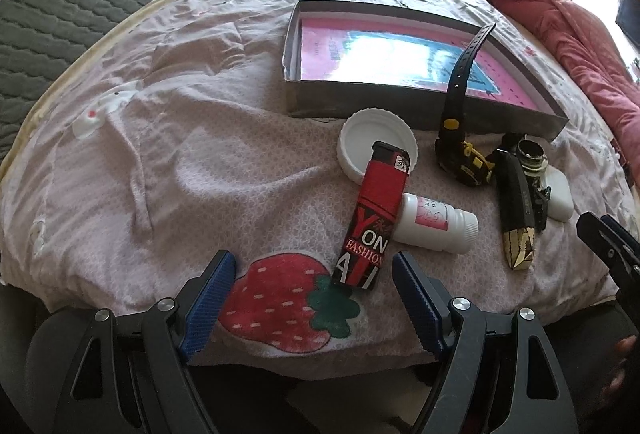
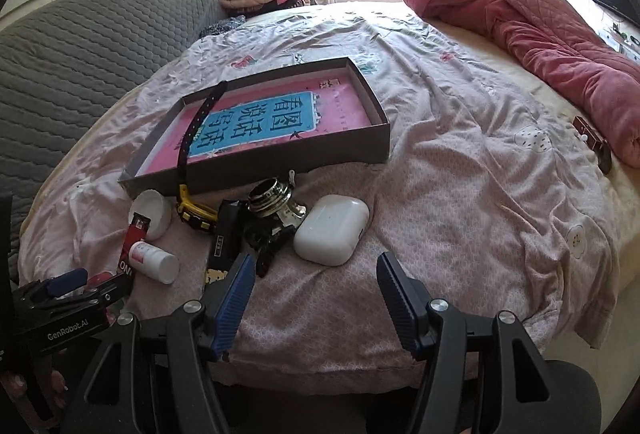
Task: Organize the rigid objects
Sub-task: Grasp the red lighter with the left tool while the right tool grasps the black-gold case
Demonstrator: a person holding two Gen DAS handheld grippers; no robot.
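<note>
A bed (image 2: 460,137) with a wrinkled pink sheet spreads out under me, a rolled red quilt (image 2: 540,45) along its far right side and a grey quilted sofa (image 2: 72,53) beside it on the left. On the sheet lies a shallow cardboard box (image 2: 362,149) with a pink and blue book (image 2: 260,117) flat on its bottom. The things I have to sort are clustered on the sheet just in front of the box. A black watch (image 1: 456,137) with yellow trim rests there, its strap rising over the box wall. Beside it a black and gold hair clipper (image 1: 516,205) lies next to a brass-coloured metal fitting (image 2: 270,199), and a white earbud case (image 2: 332,230) sits just right of those. A red and black lighter (image 1: 370,222) leans with its top on a white jar lid (image 1: 376,141) and its side against a small white pill bottle (image 1: 436,226) lying on its side. My left tongs (image 1: 314,274) hang open just above the sheet, the lighter's lower end between the blue pads (image 1: 212,294), above a strawberry print (image 1: 280,306). My right tongs (image 2: 316,274) are spread apart too, holding nothing, with the earbud case just ahead of them.
</note>
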